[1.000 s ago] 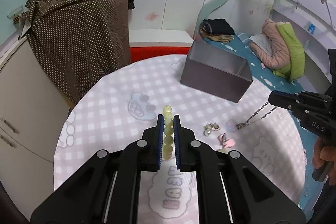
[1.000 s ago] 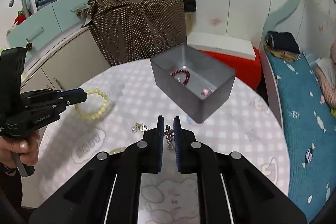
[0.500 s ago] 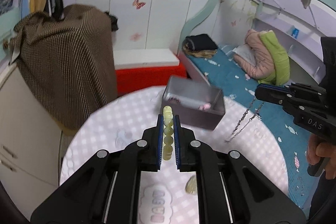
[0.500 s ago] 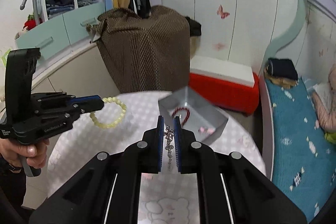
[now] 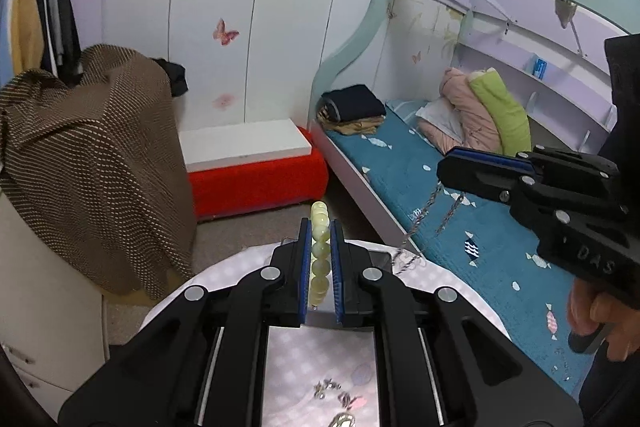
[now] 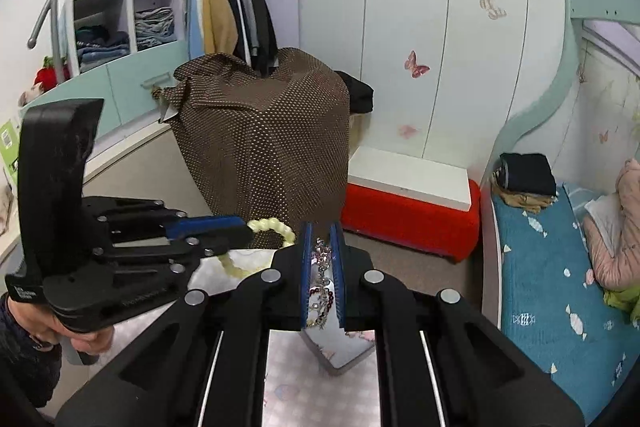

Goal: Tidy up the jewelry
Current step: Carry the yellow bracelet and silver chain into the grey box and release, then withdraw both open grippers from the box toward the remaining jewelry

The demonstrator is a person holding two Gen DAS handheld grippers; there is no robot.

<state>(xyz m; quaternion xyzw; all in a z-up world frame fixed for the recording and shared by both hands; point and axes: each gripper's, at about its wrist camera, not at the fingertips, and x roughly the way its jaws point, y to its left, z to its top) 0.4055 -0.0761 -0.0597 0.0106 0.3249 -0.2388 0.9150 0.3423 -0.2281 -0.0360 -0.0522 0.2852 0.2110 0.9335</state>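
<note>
Left wrist: my left gripper (image 5: 319, 269) is clamped on the bead bracelet (image 5: 320, 251), held above the table (image 5: 224, 275).

Right wrist: my right gripper (image 6: 321, 277) pinches the chain necklace (image 6: 322, 267) over the grey box (image 6: 344, 355). I judge this the carry step; next, lower and release both inside the box.

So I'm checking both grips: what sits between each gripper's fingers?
Left wrist view: pale green bead bracelet between the left gripper fingers. Right wrist view: silver chain between the right gripper fingers.
</note>
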